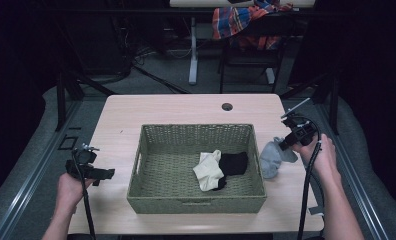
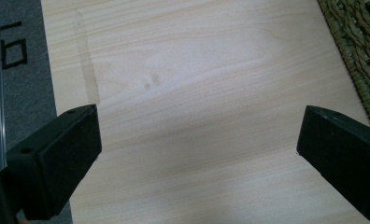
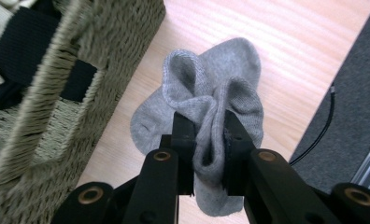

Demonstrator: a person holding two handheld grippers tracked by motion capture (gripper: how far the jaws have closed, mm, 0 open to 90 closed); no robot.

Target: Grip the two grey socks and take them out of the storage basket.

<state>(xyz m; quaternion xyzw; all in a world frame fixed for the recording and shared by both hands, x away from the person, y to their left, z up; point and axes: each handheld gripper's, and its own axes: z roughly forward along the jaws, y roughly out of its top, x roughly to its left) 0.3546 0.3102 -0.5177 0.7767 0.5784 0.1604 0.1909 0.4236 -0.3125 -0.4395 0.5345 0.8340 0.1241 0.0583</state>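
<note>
The grey sock (image 3: 211, 93) is pinched between the jaws of the right tool (image 3: 210, 154), which are closed on a bunched fold of its fabric. The rest of the sock spreads out ahead of the jaws and hangs a little below them, over the bare tabletop (image 3: 276, 51). In the high view the sock (image 1: 275, 156) sits just outside the right wall of the basket (image 1: 196, 204), with the right tool (image 1: 297, 136) gripping its far end and the right hand (image 1: 322, 159) behind it.

To the left of the right tool's jaws rises the woven wall of the basket (image 3: 52, 107). Inside it lie a black sock (image 1: 234, 163) and a cream sock (image 1: 208, 171), touching each other.

The left tool (image 2: 197, 140) has its jaws spread wide with nothing between them, above plain tabletop (image 2: 197, 70). The basket's edge (image 2: 360, 42) lies off to its right. In the high view the left tool (image 1: 91, 170) is held by the left hand (image 1: 71, 189), well apart from the socks.
</note>
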